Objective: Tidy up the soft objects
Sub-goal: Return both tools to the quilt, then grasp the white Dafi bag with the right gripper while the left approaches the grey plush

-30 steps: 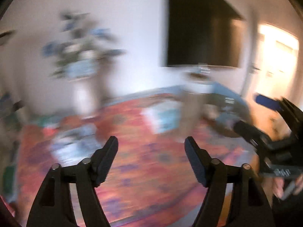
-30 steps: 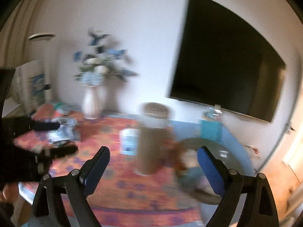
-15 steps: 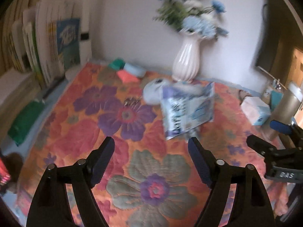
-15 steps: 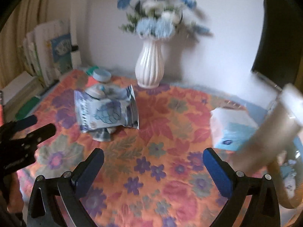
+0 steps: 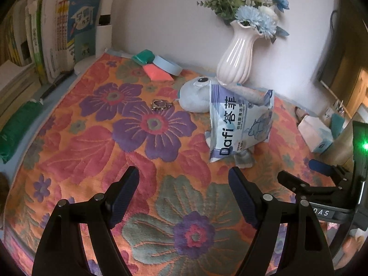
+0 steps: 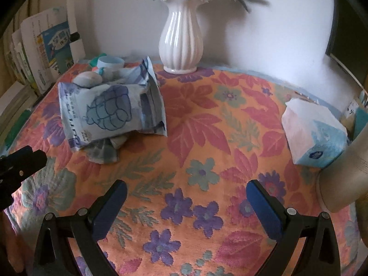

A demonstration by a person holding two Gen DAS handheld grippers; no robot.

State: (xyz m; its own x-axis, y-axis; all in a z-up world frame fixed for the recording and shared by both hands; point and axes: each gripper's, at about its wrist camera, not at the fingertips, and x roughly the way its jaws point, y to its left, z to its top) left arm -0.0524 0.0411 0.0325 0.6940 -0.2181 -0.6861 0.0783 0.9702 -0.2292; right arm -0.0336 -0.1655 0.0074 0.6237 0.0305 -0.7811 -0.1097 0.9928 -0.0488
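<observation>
A blue-and-white soft wipes pack [image 5: 240,124] lies on the floral cloth [image 5: 96,142], propped on a light blue plush toy [image 5: 195,94] and a grey sock [image 5: 243,159]. The pack also shows in the right wrist view [image 6: 110,112], with the sock [image 6: 103,151] under it. A tissue pack [image 6: 315,135] sits at the right. My left gripper [image 5: 184,197] is open and empty, short of the pack. My right gripper [image 6: 186,207] is open and empty over the cloth's middle.
A white vase with blue flowers [image 5: 237,55] stands at the back wall. Books [image 5: 57,34] line the left edge. A key ring [image 5: 161,104], a pink block [image 5: 156,74] and a tape roll [image 5: 168,66] lie at the back. A tall beige cylinder [image 6: 345,168] stands at the right.
Both views have swung down from the room and TV onto the table, then steadied. Both grippers have come slightly closer to the pack and stay open.
</observation>
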